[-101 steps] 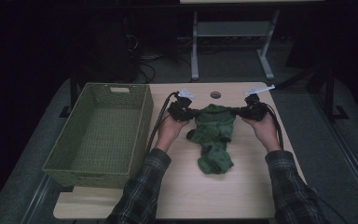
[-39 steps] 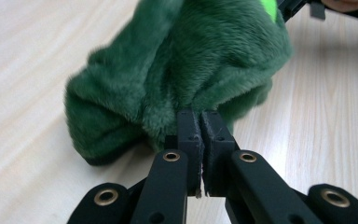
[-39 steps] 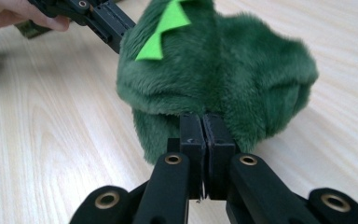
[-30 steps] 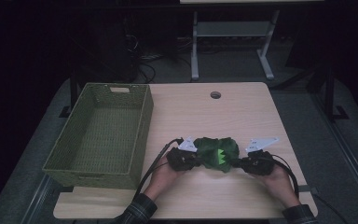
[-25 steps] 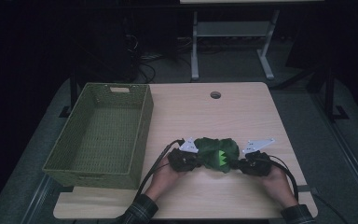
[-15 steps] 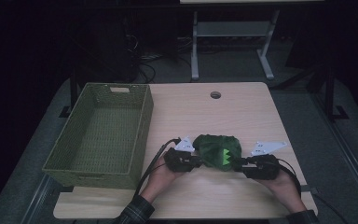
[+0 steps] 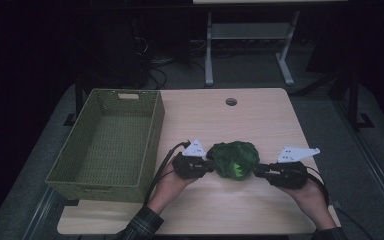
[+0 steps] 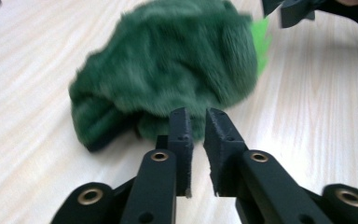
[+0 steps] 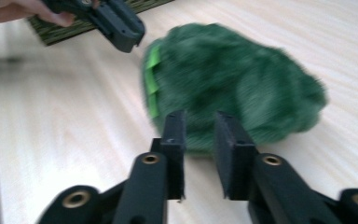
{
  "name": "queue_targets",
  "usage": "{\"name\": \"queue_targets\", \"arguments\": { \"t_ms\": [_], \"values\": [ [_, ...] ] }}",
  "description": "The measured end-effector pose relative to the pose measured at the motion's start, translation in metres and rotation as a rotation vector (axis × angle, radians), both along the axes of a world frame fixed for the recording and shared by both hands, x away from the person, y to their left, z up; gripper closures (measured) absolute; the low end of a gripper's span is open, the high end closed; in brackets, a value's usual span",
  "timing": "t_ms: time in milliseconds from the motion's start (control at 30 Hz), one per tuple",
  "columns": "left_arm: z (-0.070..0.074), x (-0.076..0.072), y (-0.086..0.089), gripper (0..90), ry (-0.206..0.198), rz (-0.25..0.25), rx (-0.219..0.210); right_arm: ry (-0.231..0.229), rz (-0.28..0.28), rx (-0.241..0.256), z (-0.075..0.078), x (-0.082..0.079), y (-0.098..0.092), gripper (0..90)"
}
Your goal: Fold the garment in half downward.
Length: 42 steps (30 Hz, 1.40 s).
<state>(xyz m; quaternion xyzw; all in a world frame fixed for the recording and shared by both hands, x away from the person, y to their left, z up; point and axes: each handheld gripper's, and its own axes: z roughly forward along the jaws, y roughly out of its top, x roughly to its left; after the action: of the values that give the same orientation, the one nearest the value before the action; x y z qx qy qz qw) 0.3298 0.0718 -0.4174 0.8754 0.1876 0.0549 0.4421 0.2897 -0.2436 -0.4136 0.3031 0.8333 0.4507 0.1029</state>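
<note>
The green fuzzy cloth point(image 7: 234, 159), earlier spread flat, is now being left bunched at the desk's point(image 7: 260, 120) near edge. The left tongs point(image 8: 196, 125) and right tongs point(image 9: 200, 128) are being drawn back, slightly parted and empty.

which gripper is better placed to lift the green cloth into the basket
Left, probably. The left gripper sits between the green cloth and the basket; the right gripper is on the far side.

Green cloth point(image 8: 168, 70) blurred in both gripper views, folds hard to read. Forearms cut off by the bottom edge of the high view. Other claw point(image 8: 293, 9) cropped at the top edge. Basket point(image 9: 98, 23) mostly hidden behind it.
</note>
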Motion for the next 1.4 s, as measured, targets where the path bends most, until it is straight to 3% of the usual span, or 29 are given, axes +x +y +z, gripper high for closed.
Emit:
{"name": "queue_targets", "arguments": {
  "t_ms": [33,133,267,333,400,433,567,867,1400],
  "values": [
    [0.006,0.007,-0.005,84.8,-0.006,0.003,-0.020,-0.003,-0.005,0.005,0.001,0.004,0.000,82.8],
    [0.010,0.013,-0.010,88.8,-0.017,0.003,-0.028,-0.010,-0.029,-0.006,0.003,0.017,0.002,89.0],
    [0.014,0.030,-0.024,89.4,-0.032,0.019,-0.038,-0.010,-0.050,-0.009,0.002,0.033,0.004,89.6],
    [0.011,0.038,-0.029,89.5,-0.021,0.029,-0.035,0.018,-0.057,-0.021,-0.005,0.046,0.007,89.7],
    [-0.002,0.046,-0.033,89.6,0.013,0.032,0.013,0.052,-0.055,-0.031,-0.013,0.050,0.009,89.7],
    [-0.002,0.046,-0.033,89.6,0.013,0.032,0.013,0.052,-0.055,-0.031,-0.013,0.050,0.009,89.7],
    [-0.022,0.044,-0.030,89.7,0.061,0.034,0.055,0.123,-0.034,-0.078,-0.031,0.049,0.012,89.8],
    [-0.051,0.038,-0.024,89.7,0.124,0.036,0.107,0.161,-0.020,-0.111,-0.047,0.045,0.016,89.8],
    [-0.053,0.049,-0.023,89.7,0.111,0.071,0.110,0.177,0.044,-0.135,-0.046,0.034,0.028,89.8]
  ]
}}
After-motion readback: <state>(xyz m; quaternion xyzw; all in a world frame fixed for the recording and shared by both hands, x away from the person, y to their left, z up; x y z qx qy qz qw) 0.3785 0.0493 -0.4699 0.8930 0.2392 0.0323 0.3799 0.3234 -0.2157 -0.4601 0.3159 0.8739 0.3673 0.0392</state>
